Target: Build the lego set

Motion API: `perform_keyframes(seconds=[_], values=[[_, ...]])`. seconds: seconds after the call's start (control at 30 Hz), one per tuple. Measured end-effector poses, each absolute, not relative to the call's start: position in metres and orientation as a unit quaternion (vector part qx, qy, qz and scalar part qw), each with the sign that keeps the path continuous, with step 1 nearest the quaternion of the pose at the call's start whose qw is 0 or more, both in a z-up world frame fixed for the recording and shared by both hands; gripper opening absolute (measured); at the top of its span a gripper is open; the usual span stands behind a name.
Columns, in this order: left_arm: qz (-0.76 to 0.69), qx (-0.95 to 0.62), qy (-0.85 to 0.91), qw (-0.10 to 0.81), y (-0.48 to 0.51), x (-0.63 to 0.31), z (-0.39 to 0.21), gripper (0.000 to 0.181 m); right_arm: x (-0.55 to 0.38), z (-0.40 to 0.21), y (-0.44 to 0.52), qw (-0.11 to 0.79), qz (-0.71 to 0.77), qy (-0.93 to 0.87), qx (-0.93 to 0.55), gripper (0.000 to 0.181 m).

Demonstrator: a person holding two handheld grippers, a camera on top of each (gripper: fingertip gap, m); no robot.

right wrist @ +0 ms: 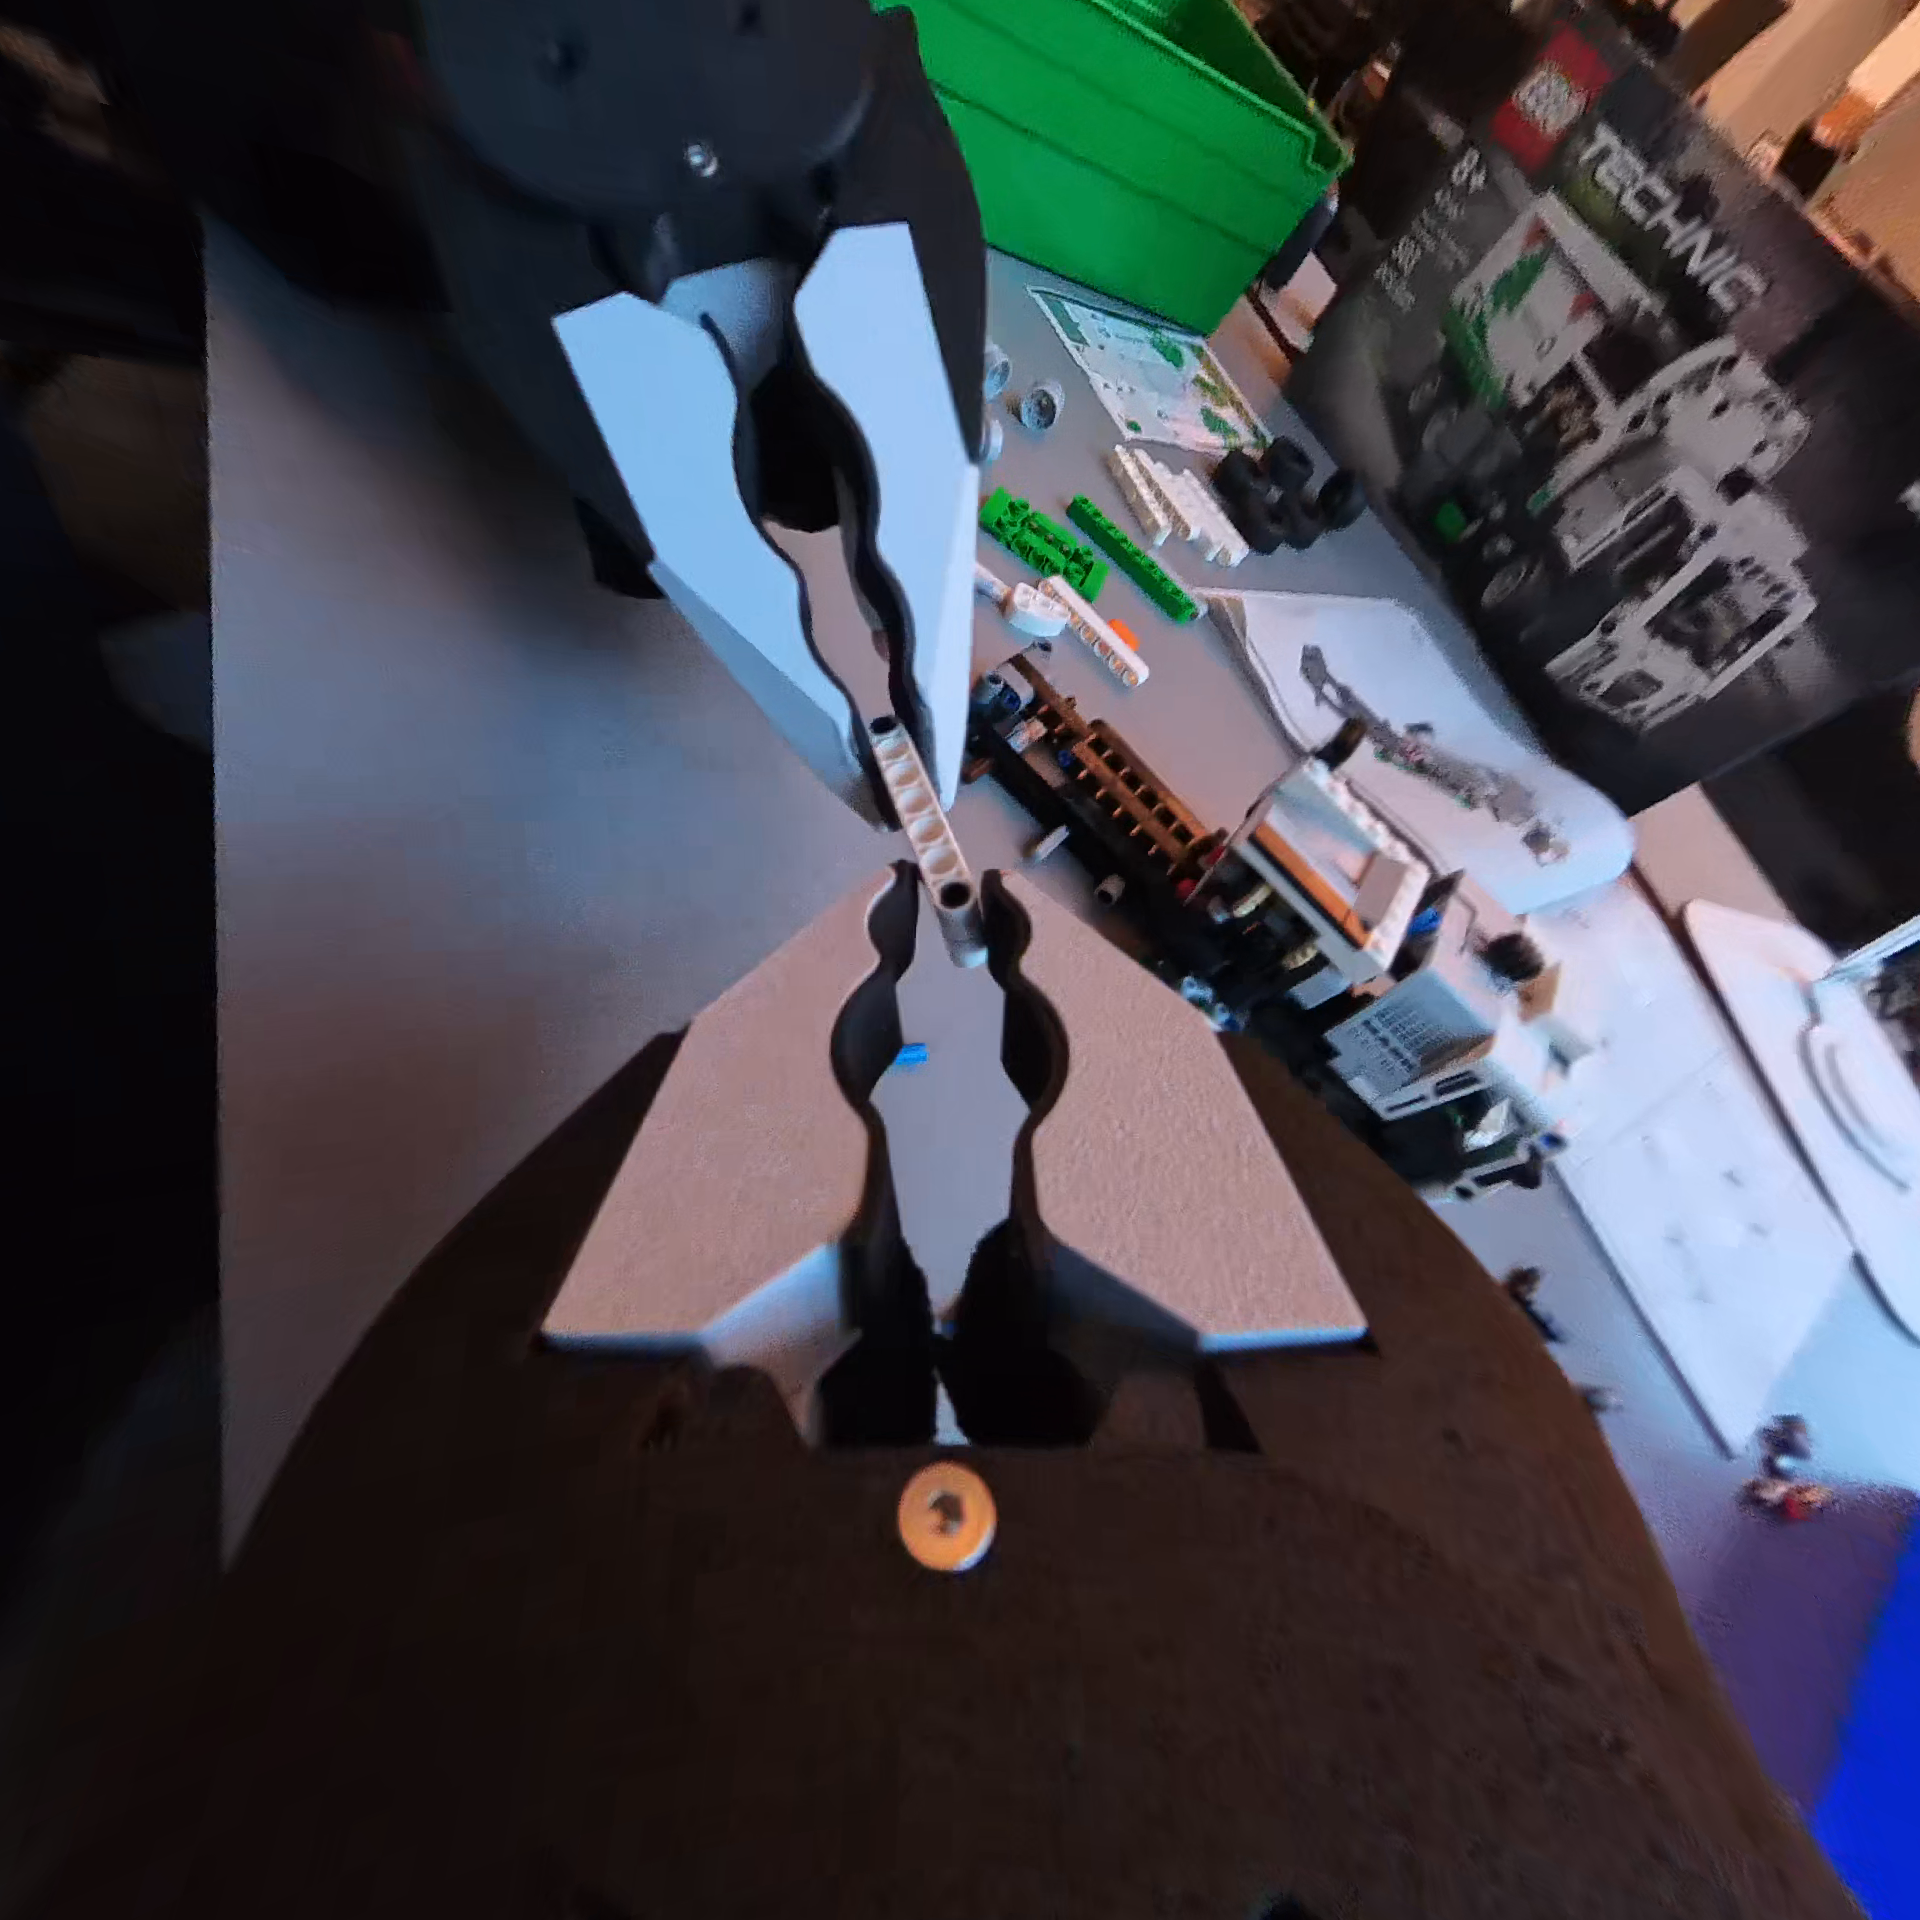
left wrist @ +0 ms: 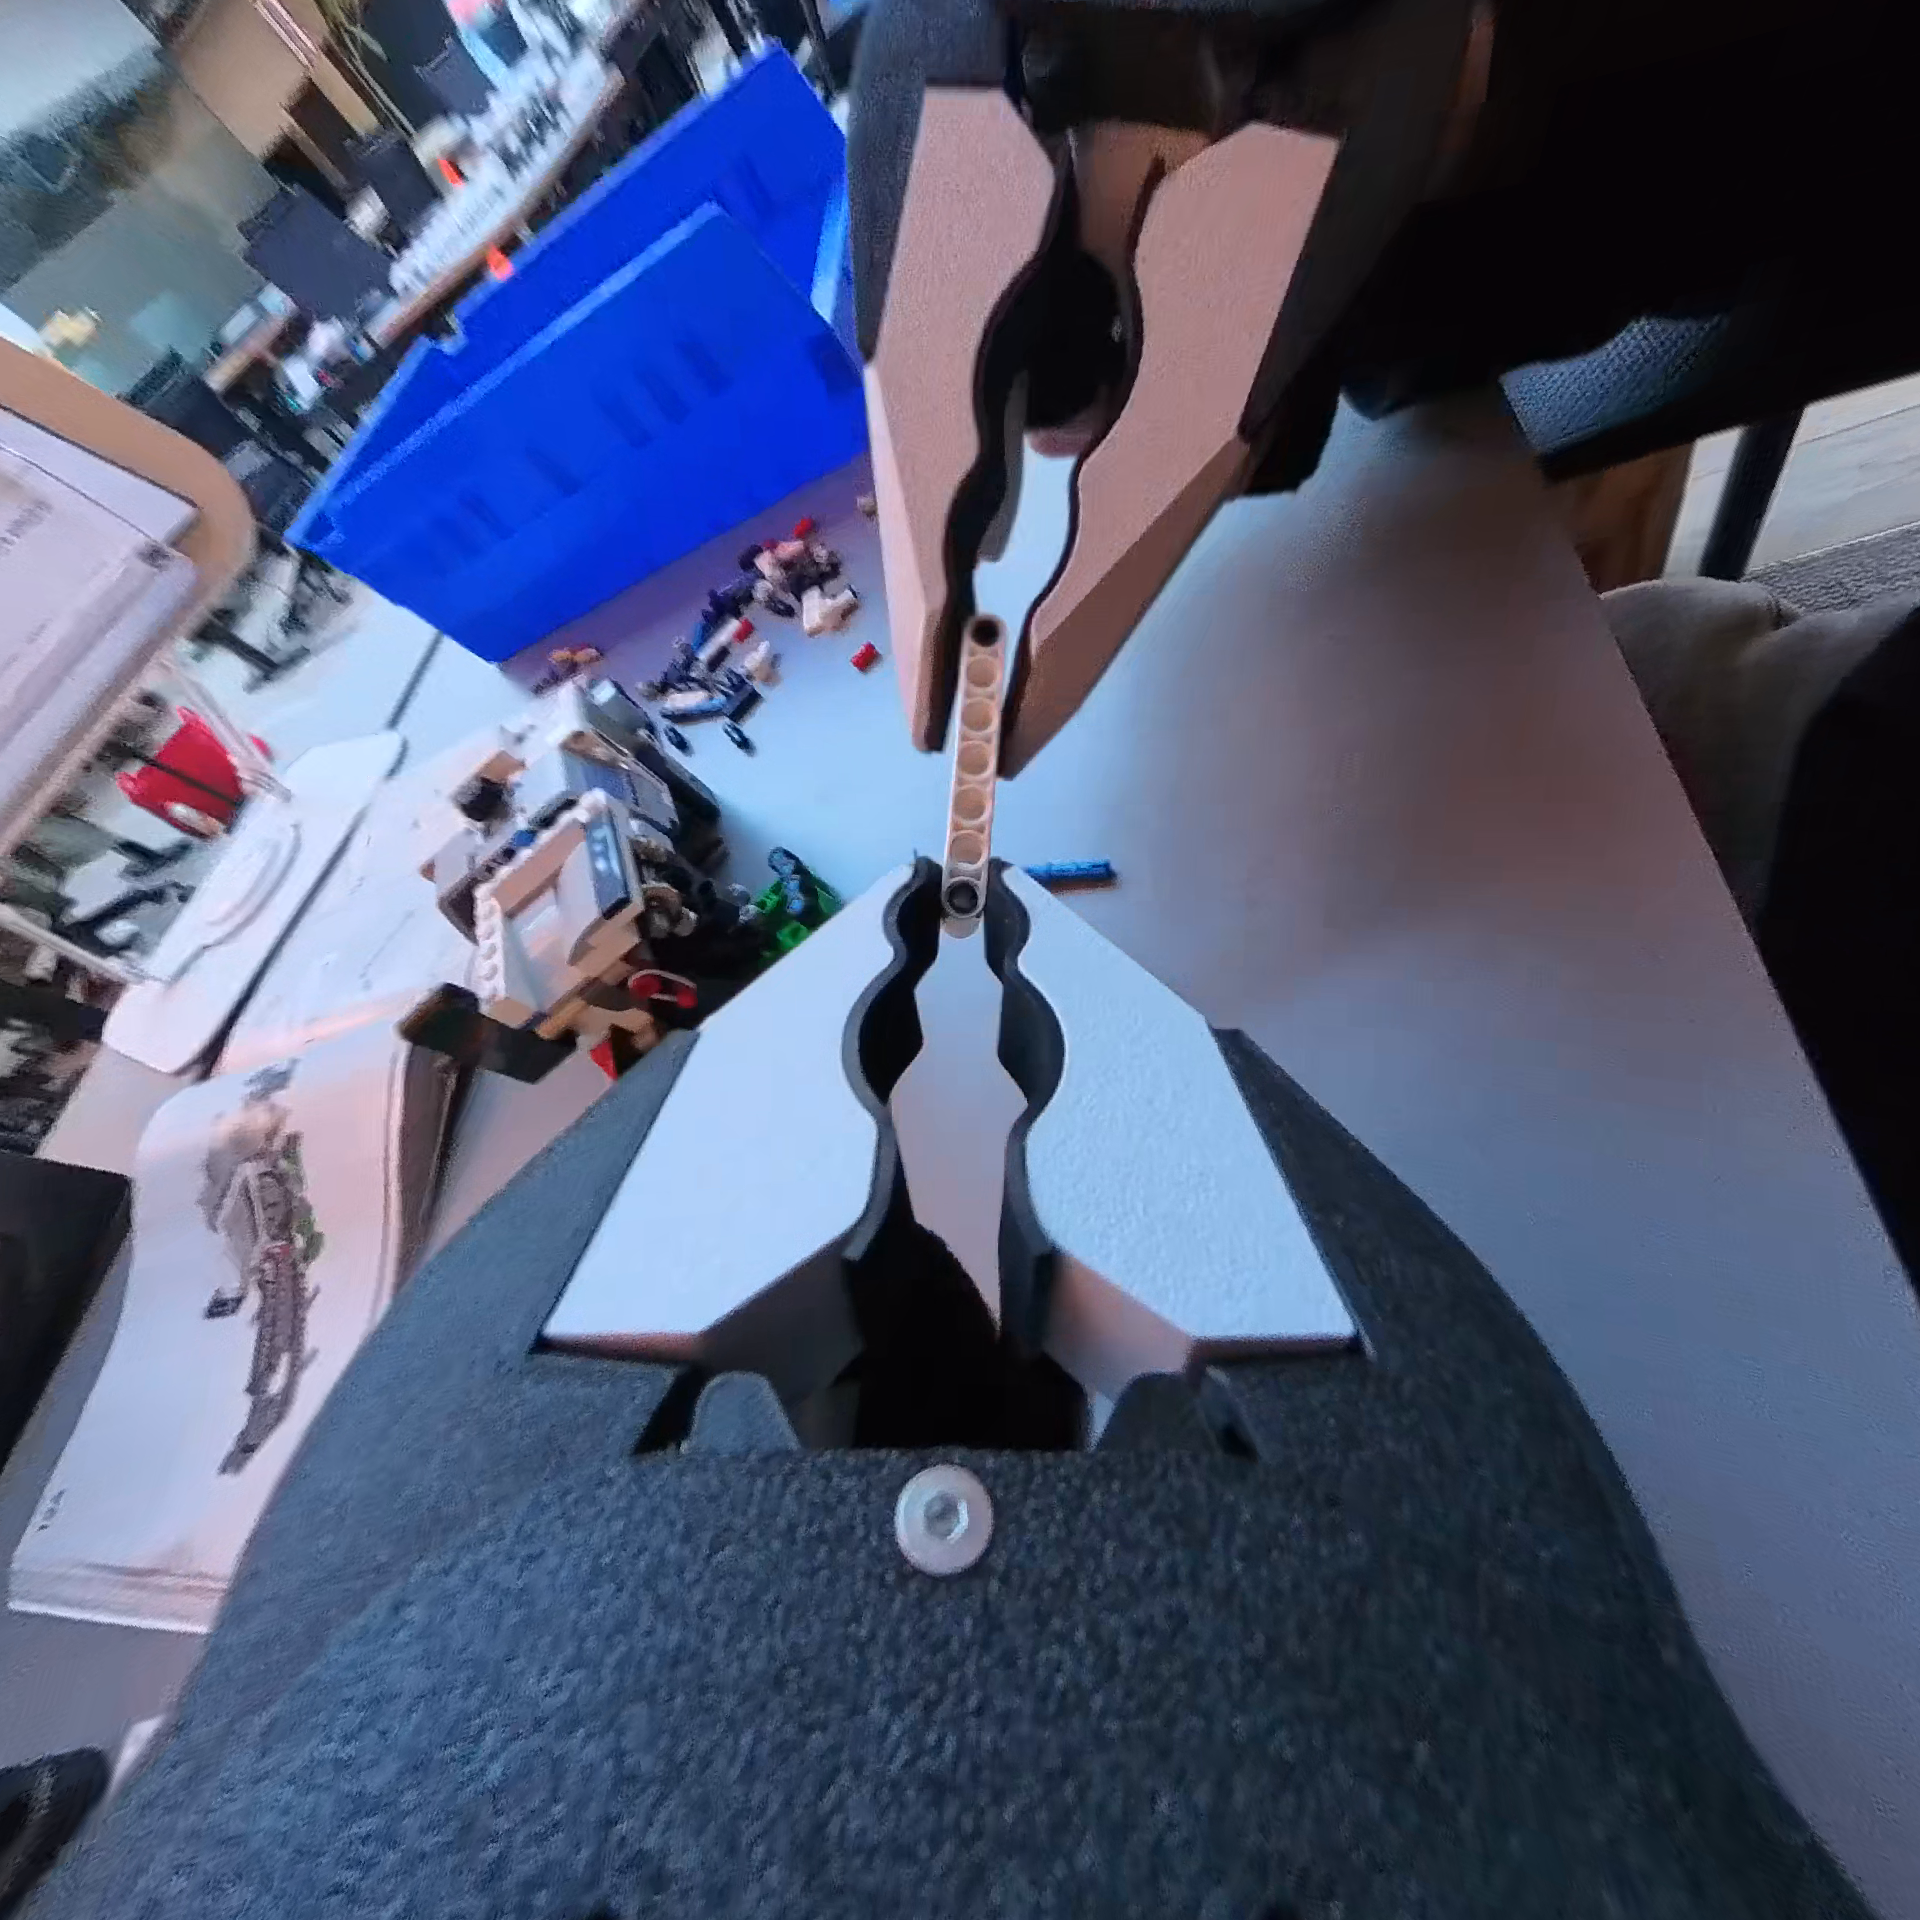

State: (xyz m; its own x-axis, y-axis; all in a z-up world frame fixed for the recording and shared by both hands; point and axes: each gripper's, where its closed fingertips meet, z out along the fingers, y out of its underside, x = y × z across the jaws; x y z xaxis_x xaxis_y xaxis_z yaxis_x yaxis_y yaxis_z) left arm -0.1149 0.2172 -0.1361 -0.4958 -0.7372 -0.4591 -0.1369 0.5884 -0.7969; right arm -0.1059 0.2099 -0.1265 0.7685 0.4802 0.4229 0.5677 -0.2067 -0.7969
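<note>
A white Technic beam (left wrist: 971, 769) with a row of holes hangs in the air between both grippers. My left gripper (left wrist: 961, 891) is shut on its near end, where a dark pin sits in the last hole. My right gripper (left wrist: 977, 717) comes in from above and is shut on the far end. In the right wrist view, the beam (right wrist: 928, 831) runs from my right gripper (right wrist: 951, 902) up into my left gripper (right wrist: 902, 784). The half-built model (left wrist: 582, 894) stands on the table to the left; it also shows in the right wrist view (right wrist: 1278, 883).
On the grey table (right wrist: 468, 831) lie green beams (right wrist: 1132, 561), white beams (right wrist: 1174, 504), black tyres (right wrist: 1288, 499), an open instruction booklet (right wrist: 1434, 748) and a small blue pin (right wrist: 912, 1058). A green bin (right wrist: 1122, 135) and the set's box (right wrist: 1621, 416) stand behind. A blue bin (left wrist: 623, 395) and loose pieces (left wrist: 769, 644) lie farther off. Less than 4 cm separates the two grippers' tips.
</note>
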Motion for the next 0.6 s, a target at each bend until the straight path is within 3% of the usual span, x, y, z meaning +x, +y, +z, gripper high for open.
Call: perform_keyframes(seconds=[0.27,0.5,0.53,0.6], values=[[-0.509,-0.245,0.733,0.378,0.202,-0.132,-0.101,0.009,-0.129,-0.103,0.199,0.605,0.167,-0.308,-0.715,0.006],[-0.533,-0.253,0.726,0.353,0.199,-0.135,-0.096,0.006,-0.133,-0.103,0.204,0.612,0.212,-0.283,-0.707,0.009],[-0.533,-0.253,0.726,0.353,0.199,-0.135,-0.095,0.006,-0.132,-0.103,0.203,0.607,0.231,-0.269,-0.711,0.011],[-0.526,-0.242,0.729,0.365,0.199,-0.136,-0.093,0.006,-0.129,-0.105,0.202,0.582,0.282,-0.229,-0.728,0.037]])
